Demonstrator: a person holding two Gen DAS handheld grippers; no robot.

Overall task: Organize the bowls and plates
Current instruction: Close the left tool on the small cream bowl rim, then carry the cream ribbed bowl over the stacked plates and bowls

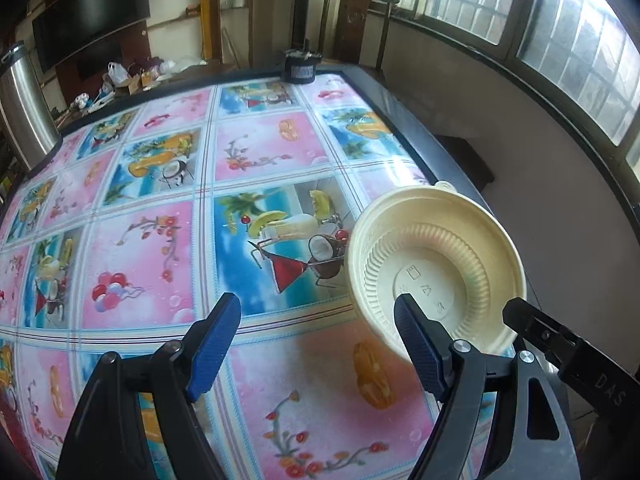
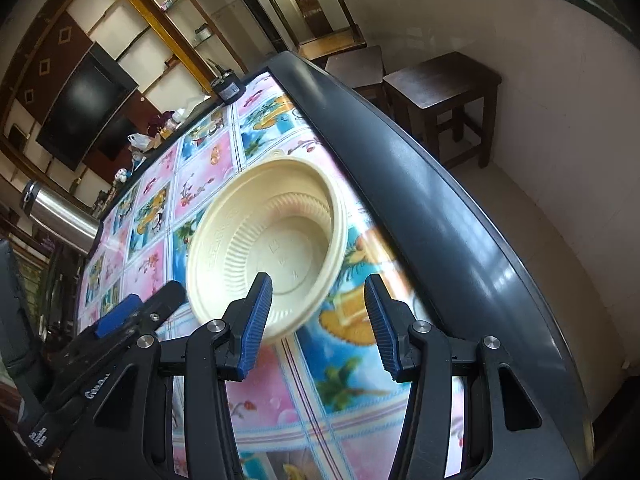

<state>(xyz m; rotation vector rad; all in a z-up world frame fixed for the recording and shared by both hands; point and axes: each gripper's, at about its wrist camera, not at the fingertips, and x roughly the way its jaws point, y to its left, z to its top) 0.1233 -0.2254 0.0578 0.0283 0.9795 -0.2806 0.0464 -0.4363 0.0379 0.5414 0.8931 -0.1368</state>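
Note:
A cream plastic bowl (image 1: 436, 268) hangs tilted above the table's right side, its inside facing the cameras; it also shows in the right wrist view (image 2: 268, 248). A second cream rim (image 1: 446, 187) peeks out behind it on the table. My left gripper (image 1: 316, 344) is open; its right finger (image 1: 420, 356) is inside the bowl's lower rim. My right gripper (image 2: 320, 320) is open just right of the bowl, its left finger (image 2: 256, 320) over the bowl's lower wall. The right gripper's finger also shows in the left wrist view (image 1: 560, 344) beside the bowl. What holds the bowl up is unclear.
The table (image 1: 160, 240) has a colourful pink and blue tiled cloth and a dark edge (image 2: 420, 184). A steel flask (image 1: 24, 108) stands at the far left, a black jar (image 1: 300, 66) at the far edge. Wooden stools (image 2: 444, 92) stand right of the table.

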